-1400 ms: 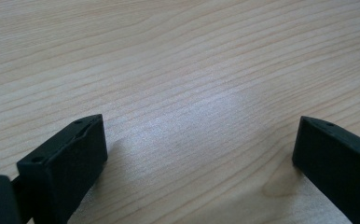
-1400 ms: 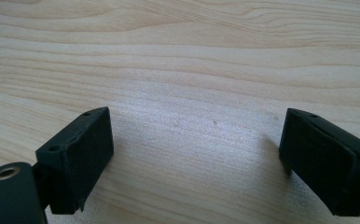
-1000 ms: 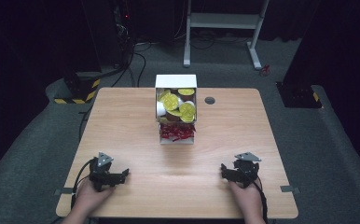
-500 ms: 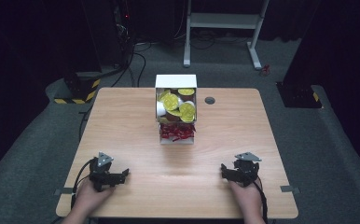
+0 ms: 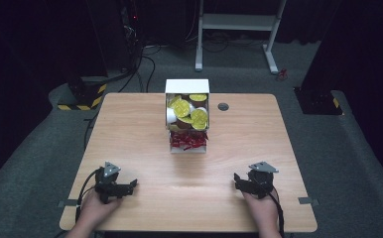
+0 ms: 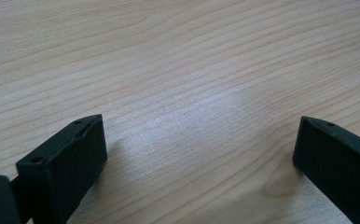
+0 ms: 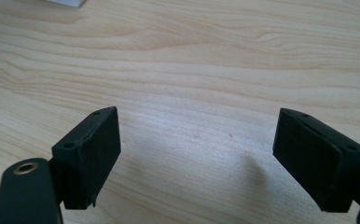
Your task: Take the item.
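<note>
Both handheld black two-jaw grippers are what we have in hand: our left gripper and right gripper rest low on the near part of the light wooden table, well apart, each pointing inward. We see the left jaws spread wide over bare wood, and the right jaws, also wide with nothing between them, have just been closing a little. Far from both, a white open-fronted box of yellow-lidded cups with red packets below stands at the table's middle, toward the far edge.

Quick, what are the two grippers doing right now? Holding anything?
Left gripper: open, holding nothing, bare table between its fingers.
Right gripper: open, holding nothing, though its fingers have just been closing a little.
</note>
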